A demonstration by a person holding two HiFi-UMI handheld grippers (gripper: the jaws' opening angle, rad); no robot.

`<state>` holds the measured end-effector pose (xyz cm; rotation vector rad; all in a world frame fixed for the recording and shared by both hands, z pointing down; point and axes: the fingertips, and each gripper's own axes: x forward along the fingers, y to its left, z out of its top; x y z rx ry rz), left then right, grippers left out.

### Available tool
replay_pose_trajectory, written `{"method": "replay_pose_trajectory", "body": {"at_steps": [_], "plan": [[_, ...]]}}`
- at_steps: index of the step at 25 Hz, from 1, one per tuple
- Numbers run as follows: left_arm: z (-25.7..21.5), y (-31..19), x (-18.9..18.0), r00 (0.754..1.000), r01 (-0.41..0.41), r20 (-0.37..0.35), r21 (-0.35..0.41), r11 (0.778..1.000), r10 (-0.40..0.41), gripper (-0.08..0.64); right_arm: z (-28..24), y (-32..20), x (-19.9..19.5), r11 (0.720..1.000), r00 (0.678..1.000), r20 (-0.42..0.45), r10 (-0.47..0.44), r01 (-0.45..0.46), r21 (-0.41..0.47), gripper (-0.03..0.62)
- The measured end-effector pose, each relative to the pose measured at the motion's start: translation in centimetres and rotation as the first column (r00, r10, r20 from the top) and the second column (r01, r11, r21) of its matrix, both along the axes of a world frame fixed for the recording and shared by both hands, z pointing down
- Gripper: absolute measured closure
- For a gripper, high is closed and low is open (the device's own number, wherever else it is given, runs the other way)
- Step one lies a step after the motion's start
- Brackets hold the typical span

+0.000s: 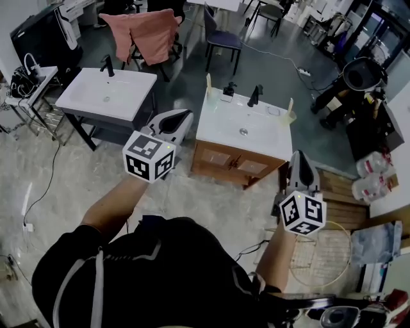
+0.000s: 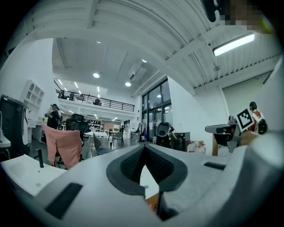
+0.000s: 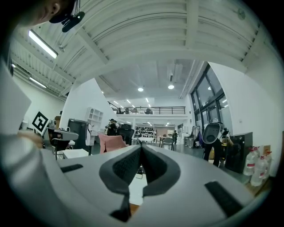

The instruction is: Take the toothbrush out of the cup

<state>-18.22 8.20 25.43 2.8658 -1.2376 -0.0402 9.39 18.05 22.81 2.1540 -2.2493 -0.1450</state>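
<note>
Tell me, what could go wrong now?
1. The left gripper and right gripper are both shut; reaching like that would only knock things.
2. A cable lies on the floor near the person: maybe a trip.
3. Small things stand at the sink's edge; a bump might topple them.

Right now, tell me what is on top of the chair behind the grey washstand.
A pink cloth drapes over the chair, covering its backrest; only dark edges show.
</note>
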Motion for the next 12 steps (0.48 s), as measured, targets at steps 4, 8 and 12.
{"method": "replay_pose_trajectory", "body": {"at_steps": [4,8,12], "plan": [[0.7,-0.6,1.6,1.000,0.015,-0.005,-0.017,1.000,-0.015,0.557,0.9,-0.3,1.6,1.000,1.000,-0.005,-0.006,0.006,-0.010,0.588],[1.6,-1.9,2.8,1.000,0.001,0.010,-0.032,0.999,-0.001,0.557,1.8,-1.6,2.5,1.000,1.000,0.006,-0.011,0.011,-0.024,0.588],[2.2,-4.9,4.6,0.999,-0.030,-0.010,-0.032,0.999,0.030,0.557,2.2,-4.4,3.9,0.999,1.000,-0.002,0.014,-0.015,-0.029,0.588]]}}
